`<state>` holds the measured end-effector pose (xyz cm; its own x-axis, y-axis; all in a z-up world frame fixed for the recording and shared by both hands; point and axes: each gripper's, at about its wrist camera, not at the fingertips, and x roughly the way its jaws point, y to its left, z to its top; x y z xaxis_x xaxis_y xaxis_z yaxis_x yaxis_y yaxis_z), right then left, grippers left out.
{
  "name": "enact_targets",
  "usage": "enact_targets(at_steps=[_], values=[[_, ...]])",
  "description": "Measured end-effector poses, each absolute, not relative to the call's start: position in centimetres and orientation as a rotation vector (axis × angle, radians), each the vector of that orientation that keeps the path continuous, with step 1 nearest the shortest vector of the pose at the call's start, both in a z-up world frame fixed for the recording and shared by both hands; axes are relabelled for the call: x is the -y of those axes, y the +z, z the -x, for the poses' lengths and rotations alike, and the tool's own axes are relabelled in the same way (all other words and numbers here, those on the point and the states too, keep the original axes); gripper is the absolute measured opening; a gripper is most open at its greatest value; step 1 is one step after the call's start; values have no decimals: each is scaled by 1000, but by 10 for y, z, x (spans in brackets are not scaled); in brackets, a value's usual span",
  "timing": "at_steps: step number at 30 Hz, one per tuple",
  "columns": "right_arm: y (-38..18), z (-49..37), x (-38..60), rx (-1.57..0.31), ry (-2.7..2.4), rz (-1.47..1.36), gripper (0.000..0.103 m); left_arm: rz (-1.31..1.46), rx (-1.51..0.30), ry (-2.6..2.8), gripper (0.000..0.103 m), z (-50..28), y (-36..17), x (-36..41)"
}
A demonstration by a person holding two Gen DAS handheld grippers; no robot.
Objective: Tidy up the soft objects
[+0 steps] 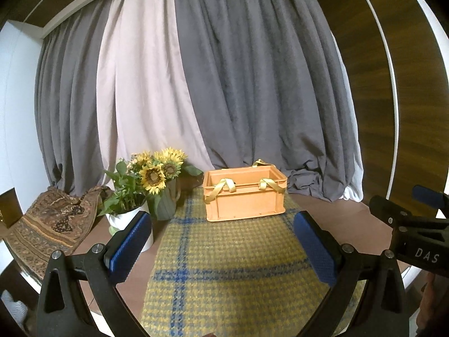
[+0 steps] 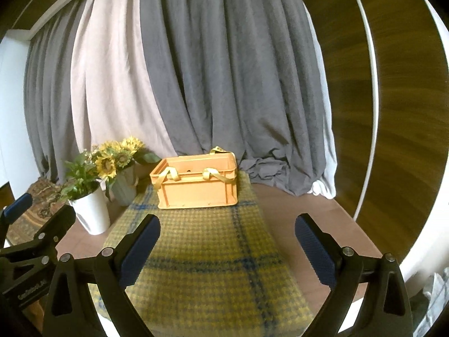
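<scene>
Two grippers, left and right, spread wide, grasping nothing. Plaid blanket flat beneath the crate: soft, limp, probably light; best pinched at an edge.

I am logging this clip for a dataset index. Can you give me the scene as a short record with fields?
surface: yellow and blue checked woollen blanket spread on a brown table
container: orange plastic crate with yellow fabric straps, standing on the blanket's far end
left of crate: sunflowers in a white pot
backdrop: grey and pale curtains
left gripper: open, empty
right gripper: open, empty
</scene>
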<state>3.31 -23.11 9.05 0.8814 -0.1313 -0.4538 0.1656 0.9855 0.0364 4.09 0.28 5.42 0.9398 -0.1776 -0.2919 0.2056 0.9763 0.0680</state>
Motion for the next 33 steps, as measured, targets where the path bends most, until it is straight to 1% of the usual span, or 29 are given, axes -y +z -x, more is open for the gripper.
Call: enact_targets(at_steps=[13, 33], values=[[98, 0, 226, -449, -151, -78, 98, -102, -283, -207, 103, -15, 63, -7], [99, 8, 223, -443, -139, -78, 98, -93, -273, -194, 103, -4, 67, -10]])
